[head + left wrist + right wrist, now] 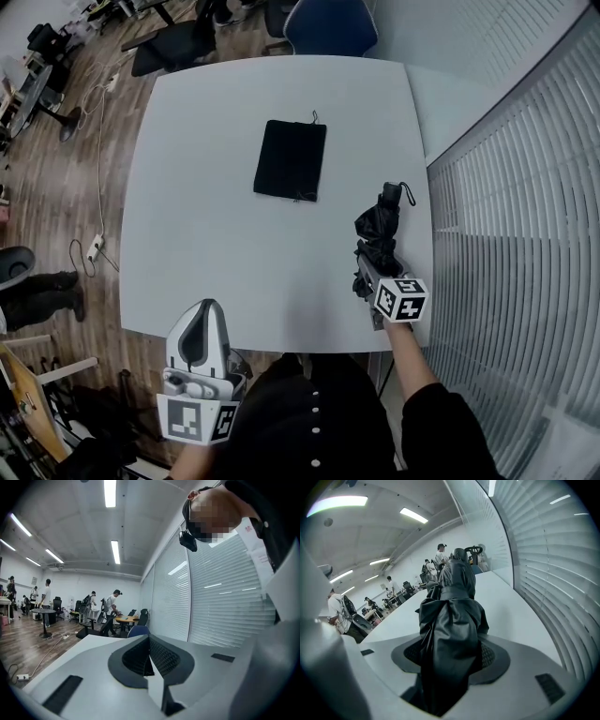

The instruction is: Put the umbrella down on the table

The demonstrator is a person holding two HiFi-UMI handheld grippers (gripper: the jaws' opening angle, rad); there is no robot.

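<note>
A folded black umbrella point(380, 228) lies lengthwise near the right edge of the white table point(216, 187), its handle end pointing away from me. My right gripper point(368, 272) is shut on its near end. In the right gripper view the bunched black fabric of the umbrella point(452, 620) fills the gap between the pads and stretches out over the tabletop. My left gripper point(203, 330) hovers at the table's near edge, left of my body. Its jaws are closed together with nothing between them point(149, 660).
A flat black pouch point(291, 159) lies in the middle of the table. Window blinds point(525, 244) run close along the right side. A blue chair point(330, 25) stands at the far edge. Cables and a power strip point(95, 247) lie on the wooden floor at left. People stand far off.
</note>
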